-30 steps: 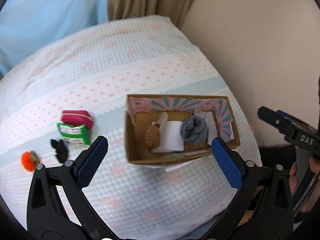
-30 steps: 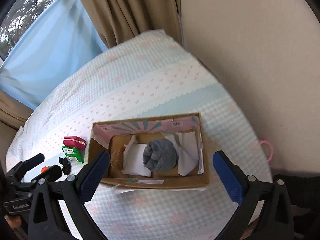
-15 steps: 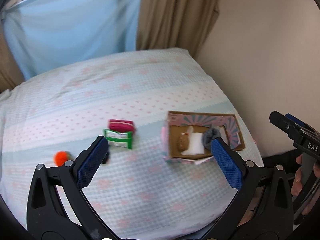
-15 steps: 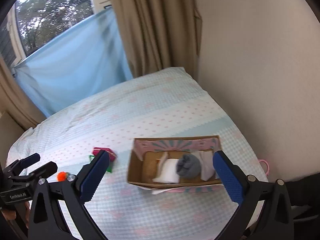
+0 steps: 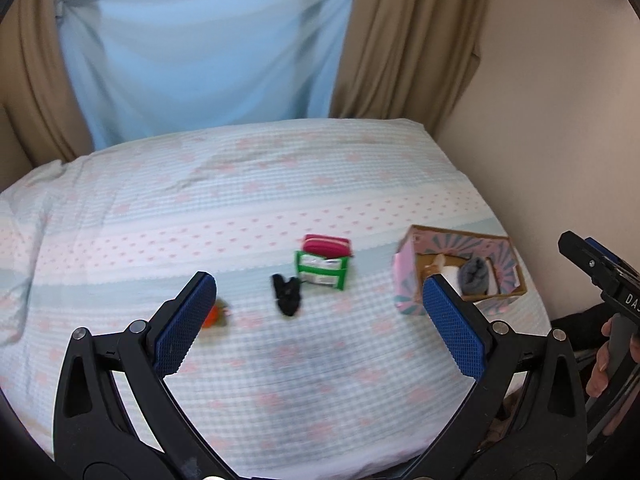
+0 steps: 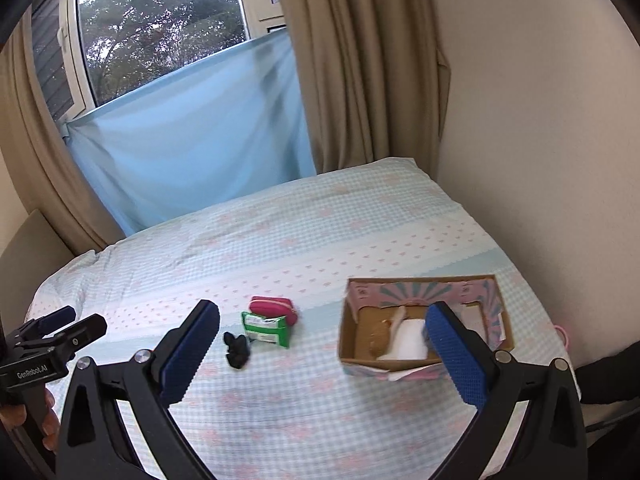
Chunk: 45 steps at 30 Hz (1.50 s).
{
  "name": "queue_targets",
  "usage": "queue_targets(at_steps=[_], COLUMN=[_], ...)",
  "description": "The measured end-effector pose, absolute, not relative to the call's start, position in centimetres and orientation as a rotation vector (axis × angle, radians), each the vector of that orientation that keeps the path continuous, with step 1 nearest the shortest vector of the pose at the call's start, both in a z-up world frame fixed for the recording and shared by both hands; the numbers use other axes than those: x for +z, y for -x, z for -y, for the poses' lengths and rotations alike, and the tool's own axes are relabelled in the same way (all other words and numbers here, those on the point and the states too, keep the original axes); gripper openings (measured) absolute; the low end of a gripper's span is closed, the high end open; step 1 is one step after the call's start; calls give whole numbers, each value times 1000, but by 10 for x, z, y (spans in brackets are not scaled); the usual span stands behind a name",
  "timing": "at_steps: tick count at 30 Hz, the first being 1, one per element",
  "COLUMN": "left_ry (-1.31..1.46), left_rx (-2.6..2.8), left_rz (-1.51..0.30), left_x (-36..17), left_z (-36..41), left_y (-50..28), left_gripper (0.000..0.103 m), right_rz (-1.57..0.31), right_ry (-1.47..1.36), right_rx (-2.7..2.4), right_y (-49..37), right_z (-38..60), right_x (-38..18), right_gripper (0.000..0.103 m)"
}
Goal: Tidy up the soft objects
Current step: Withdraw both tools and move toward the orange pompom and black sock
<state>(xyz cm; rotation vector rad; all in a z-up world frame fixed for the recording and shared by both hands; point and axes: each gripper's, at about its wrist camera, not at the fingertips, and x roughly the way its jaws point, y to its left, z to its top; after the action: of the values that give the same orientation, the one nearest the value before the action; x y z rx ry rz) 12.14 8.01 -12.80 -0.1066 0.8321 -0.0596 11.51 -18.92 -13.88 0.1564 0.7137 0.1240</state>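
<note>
A cardboard box [image 5: 408, 280] with a pink patterned inside stands on the bed at the right; it also shows in the right wrist view [image 6: 352, 344]. It holds a grey rolled cloth [image 5: 474, 276], a white cloth [image 6: 408, 340] and a brown soft toy [image 6: 378, 340]. On the bed lie a red pouch [image 5: 326, 245], a green packet [image 5: 322, 270], a black soft item [image 5: 287, 294] and an orange pom-pom [image 5: 214, 316]. My left gripper [image 5: 320, 320] is open and empty, held above the bed. My right gripper [image 6: 324, 348] is open and empty too.
The bed has a light blue checked sheet [image 5: 200, 220] with pink hearts. A wall [image 6: 540, 140] runs along its right side. Beige curtains [image 6: 360, 60] and a blue cloth [image 5: 200, 60] hang behind. The bed's near edge lies just below both grippers.
Both grippers have pulled back and up from the box, so more of the bed and the window shows. The objects have not moved.
</note>
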Motion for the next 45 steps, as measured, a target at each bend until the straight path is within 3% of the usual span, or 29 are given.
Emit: queue_targets(at_steps=[20,39,45], left_ry=[158,176,174], left_rx=[36,99,126], left_rz=[-970,-1159,-1236], left_x=[-245,-392,-441], left_z=[-214,-239,-236], left_y=[-133,-235,-257], left_gripper=[102,100,94], right_rz=[-782,-861,-865], right_ry=[-51,436,658], right_rx=[211,358,397], right_y=[-132,-259,-288], right_z=[55,-9,-29], right_x=[-234,-385,-431], right_gripper=[103,103,99])
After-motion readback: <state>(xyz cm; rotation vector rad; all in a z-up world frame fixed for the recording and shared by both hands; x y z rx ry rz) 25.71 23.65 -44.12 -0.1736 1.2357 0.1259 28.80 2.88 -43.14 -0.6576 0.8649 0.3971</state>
